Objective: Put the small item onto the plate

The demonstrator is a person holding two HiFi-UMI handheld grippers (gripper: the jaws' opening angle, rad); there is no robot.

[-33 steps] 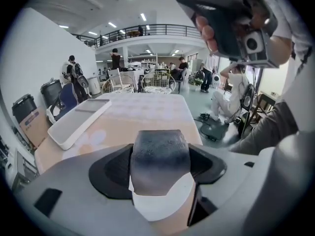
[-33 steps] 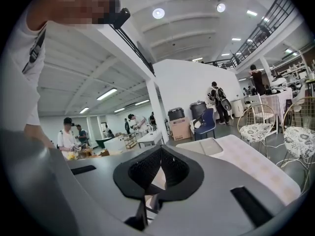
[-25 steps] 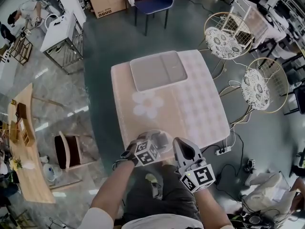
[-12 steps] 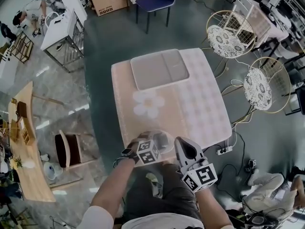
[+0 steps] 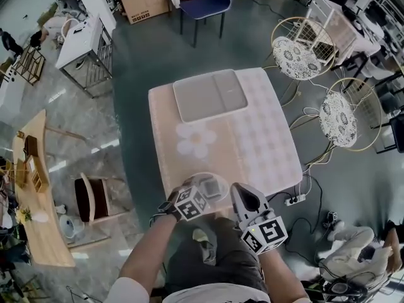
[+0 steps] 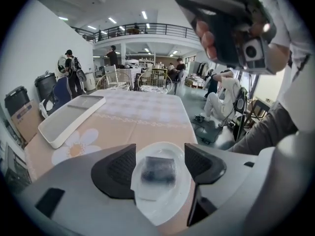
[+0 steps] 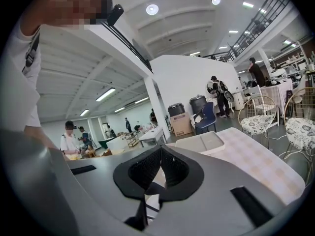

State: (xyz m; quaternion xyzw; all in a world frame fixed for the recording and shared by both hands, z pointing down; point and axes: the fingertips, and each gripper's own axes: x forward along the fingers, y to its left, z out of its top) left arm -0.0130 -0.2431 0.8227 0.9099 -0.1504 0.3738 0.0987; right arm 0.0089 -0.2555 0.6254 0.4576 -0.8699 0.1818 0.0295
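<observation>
A small dark item (image 6: 158, 170) in clear wrapping lies on a white plate (image 6: 162, 208) at the near edge of the table. In the left gripper view my left gripper (image 6: 160, 155) hangs just above the plate, open, one pad on each side of the item without touching it. From the head view the plate (image 5: 201, 176) shows just beyond the left gripper (image 5: 197, 190) and its marker cube. My right gripper (image 5: 243, 192) is beside it on the right, off the table's front edge. Its pads (image 7: 147, 167) are pressed together with nothing between them.
A grey-white tray (image 5: 209, 94) lies at the far end of the table (image 5: 265, 137), which has a checked cloth with a flower print (image 5: 196, 139). Two round wire chairs (image 5: 297, 49) stand to the right, a blue chair (image 5: 205, 2) behind. People work at benches far off.
The left gripper has shifted slightly to the left, so a little more of the plate shows. The right gripper has stayed where it was.
</observation>
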